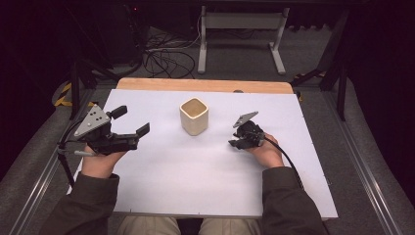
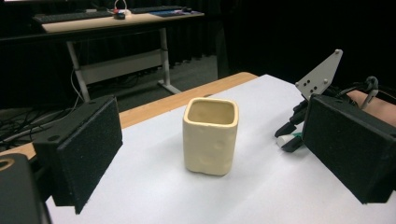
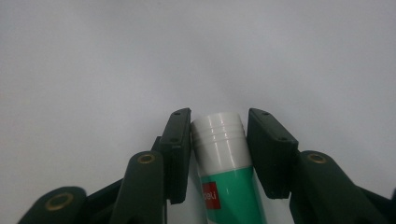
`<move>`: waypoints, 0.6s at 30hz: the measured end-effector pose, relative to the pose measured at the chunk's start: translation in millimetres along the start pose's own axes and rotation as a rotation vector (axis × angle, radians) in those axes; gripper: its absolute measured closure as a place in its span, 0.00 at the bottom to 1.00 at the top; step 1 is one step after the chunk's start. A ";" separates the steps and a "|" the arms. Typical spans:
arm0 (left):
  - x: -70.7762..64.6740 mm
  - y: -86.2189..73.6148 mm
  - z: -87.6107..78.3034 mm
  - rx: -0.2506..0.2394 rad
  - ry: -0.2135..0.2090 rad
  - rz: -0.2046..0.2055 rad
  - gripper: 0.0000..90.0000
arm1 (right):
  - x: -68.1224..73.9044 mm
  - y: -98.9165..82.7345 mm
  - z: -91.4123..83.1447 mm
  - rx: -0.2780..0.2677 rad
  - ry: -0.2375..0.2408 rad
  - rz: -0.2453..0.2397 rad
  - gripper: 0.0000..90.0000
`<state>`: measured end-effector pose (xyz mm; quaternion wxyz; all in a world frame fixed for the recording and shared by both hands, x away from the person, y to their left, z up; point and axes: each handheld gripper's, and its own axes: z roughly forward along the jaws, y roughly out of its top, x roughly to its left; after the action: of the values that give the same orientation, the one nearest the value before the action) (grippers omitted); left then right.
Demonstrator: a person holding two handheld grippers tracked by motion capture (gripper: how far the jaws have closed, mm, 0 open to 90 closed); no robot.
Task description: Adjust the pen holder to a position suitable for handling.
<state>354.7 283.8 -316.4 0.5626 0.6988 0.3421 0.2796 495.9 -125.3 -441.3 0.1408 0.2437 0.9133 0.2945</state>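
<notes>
While the left tool waits spread apart beside the cup, the right tool clamps a glue stick against the table, probably for lifting.

1. One cream square cup stands on the table.
2. One glue stick, with a white cap and a green body, lies between the right gripper's jaws.
3. Two grippers are in play: the left gripper and the right gripper.
4. One white table bears everything.
5. One desk frame stands on the floor behind.
</notes>
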 end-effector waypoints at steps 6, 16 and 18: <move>-0.3 -0.8 1.3 0.004 -0.002 0.002 0.07 | 1.1 0.7 -1.7 -0.008 -0.015 0.024 0.72; -0.9 -1.0 1.8 0.003 -0.002 0.002 0.07 | 0.2 3.0 -14.9 -0.065 -0.020 0.065 0.73; -1.1 -1.2 2.3 0.003 -0.002 0.003 0.07 | 1.0 3.8 -17.5 -0.085 -0.019 0.072 0.73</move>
<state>355.7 281.7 -318.1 0.5615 0.7004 0.3407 0.2795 489.4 -130.3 -425.4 0.1492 0.2730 0.8892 0.3354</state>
